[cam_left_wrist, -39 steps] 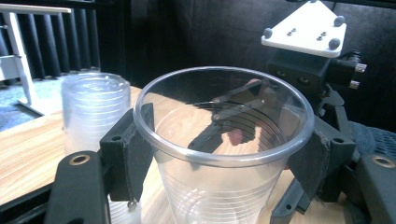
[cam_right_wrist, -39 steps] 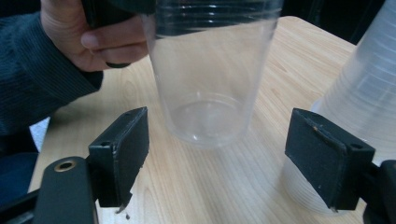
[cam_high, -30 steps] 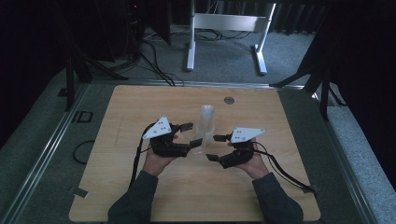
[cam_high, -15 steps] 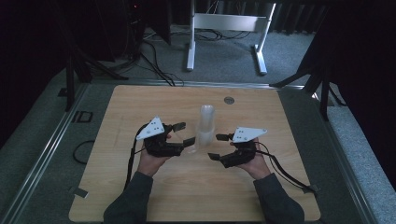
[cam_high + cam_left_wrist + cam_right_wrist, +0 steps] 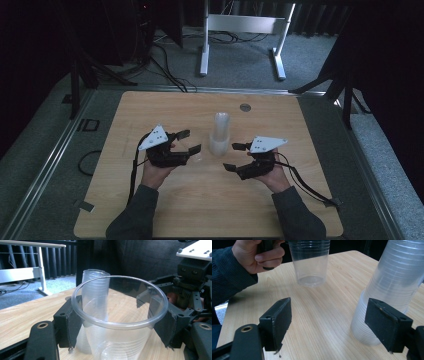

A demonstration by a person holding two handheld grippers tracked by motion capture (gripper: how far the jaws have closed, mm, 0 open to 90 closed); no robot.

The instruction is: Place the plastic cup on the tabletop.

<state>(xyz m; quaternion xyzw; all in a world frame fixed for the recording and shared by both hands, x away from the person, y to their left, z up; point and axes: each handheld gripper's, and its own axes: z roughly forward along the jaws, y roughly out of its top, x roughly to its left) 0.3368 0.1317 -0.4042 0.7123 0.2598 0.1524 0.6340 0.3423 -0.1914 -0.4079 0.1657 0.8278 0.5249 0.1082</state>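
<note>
A tall stack of clear plastic cups [image 5: 220, 134] stands upright in the middle of the wooden table [image 5: 150, 110]. My left gripper [image 5: 191, 141] is just left of it, shut on a single clear cup [image 5: 117, 322] held below its rim; the stack [image 5: 93, 290] rises right behind. In the right gripper view that single cup [image 5: 310, 262] hangs upright with its base at or barely above the tabletop. My right gripper [image 5: 233, 156] is open to the right of the stack, and the stack [image 5: 392, 285] stands beside its right jaw, with bare wood between the jaws [image 5: 332, 322].
A small round metal disc [image 5: 245, 107] is set in the table behind the stack. A white table frame [image 5: 245, 25] and cables [image 5: 165, 65] lie on the floor beyond the far edge. Both grippers' cables trail back toward the near edge.
My left gripper has drawn a little to the left, away from the stack, with the single cup in its jaws. The right gripper has hardly moved.
</note>
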